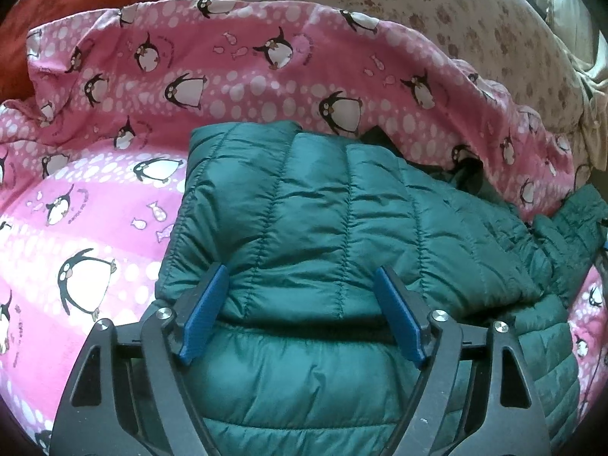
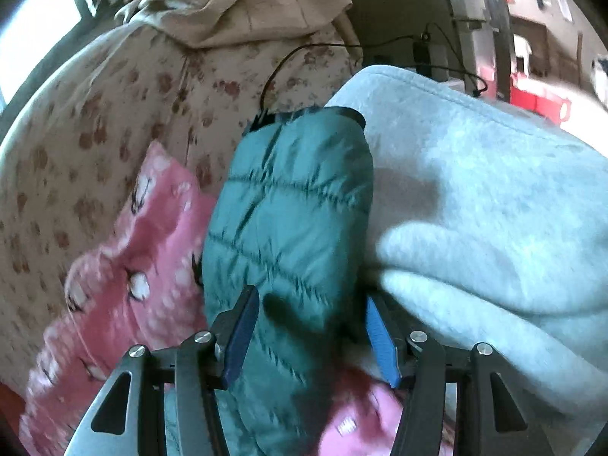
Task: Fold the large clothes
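Observation:
A teal quilted puffer jacket [image 1: 323, 209] lies folded on a pink penguin-print blanket [image 1: 95, 209]. My left gripper [image 1: 300, 271] hovers at its near folded edge. Its blue pads [image 1: 205, 315] stand wide apart on either side of the padded bulge without squeezing it, so it is open. In the blurred right wrist view, a sleeve of the jacket [image 2: 296, 197] runs forward out of my right gripper [image 2: 309, 296], which is shut on it near the sleeve's base. The dark-trimmed cuff points away from me.
A pale fleece blanket [image 2: 475, 190] is piled to the right of the sleeve. Floral bedding [image 2: 95, 133] with a beige garment [image 2: 235, 3] on it rises behind. A black cable [image 2: 288, 60] runs near the cuff. A red cushion [image 1: 57, 11] sits far left.

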